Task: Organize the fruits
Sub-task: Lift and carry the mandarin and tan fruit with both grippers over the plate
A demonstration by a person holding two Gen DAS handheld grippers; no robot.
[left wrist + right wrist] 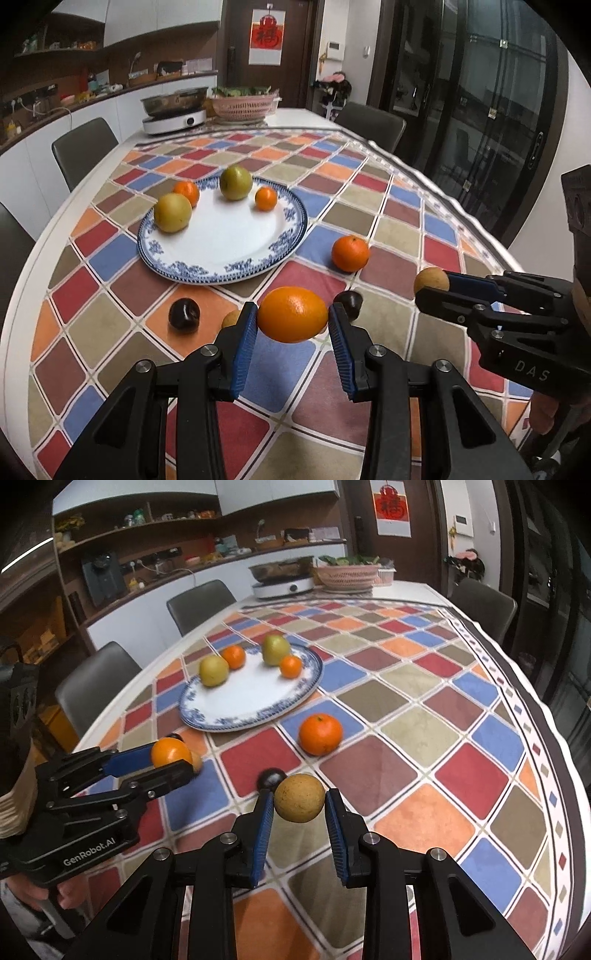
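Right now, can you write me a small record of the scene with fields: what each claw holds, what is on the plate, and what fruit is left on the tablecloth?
left claw: shut on an orange, lifted off the cloth
right claw: shut on a tan round fruit
plate: two yellow-green fruits and two small mandarins
tablecloth: one mandarin beside the plate, two dark plums, one small tan fruit partly hidden behind the left claw
plate space: near half is bare
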